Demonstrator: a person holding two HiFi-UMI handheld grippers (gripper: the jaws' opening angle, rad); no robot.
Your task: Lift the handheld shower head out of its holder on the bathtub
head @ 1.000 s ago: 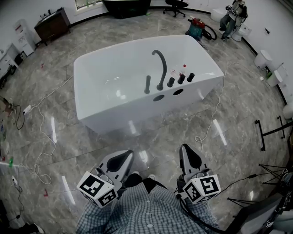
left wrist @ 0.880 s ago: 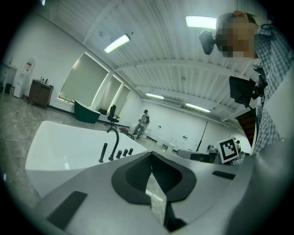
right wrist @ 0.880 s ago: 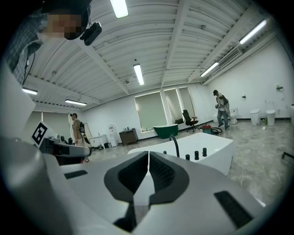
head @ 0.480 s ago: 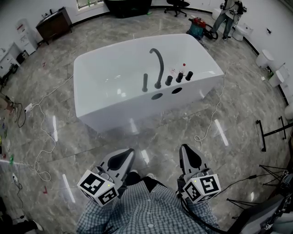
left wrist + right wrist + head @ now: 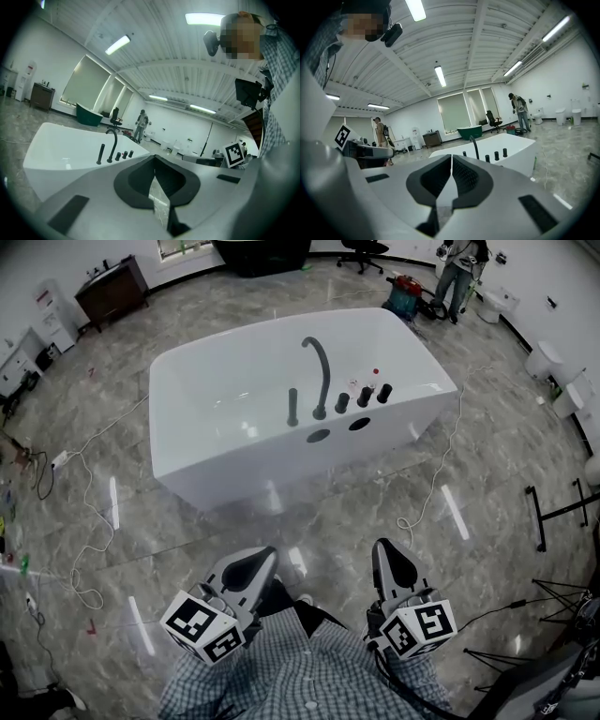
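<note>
Marble floor (image 5: 328, 512), shower head (image 5: 292, 406), holder (image 5: 292, 424) indistinct, left claw (image 5: 255, 561), right claw (image 5: 389, 554), both closed

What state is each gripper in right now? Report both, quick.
Left gripper: jaws closed, holding nothing.
Right gripper: jaws closed, holding nothing.

Grey marbled floor (image 5: 487, 456) carries the white bathtub (image 5: 234, 460), with white cables (image 5: 405, 522) trailing across.

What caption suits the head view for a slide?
Left gripper and right gripper, both shut and empty, point toward a white bathtub where the handheld shower head stands upright beside the curved spout.
</note>
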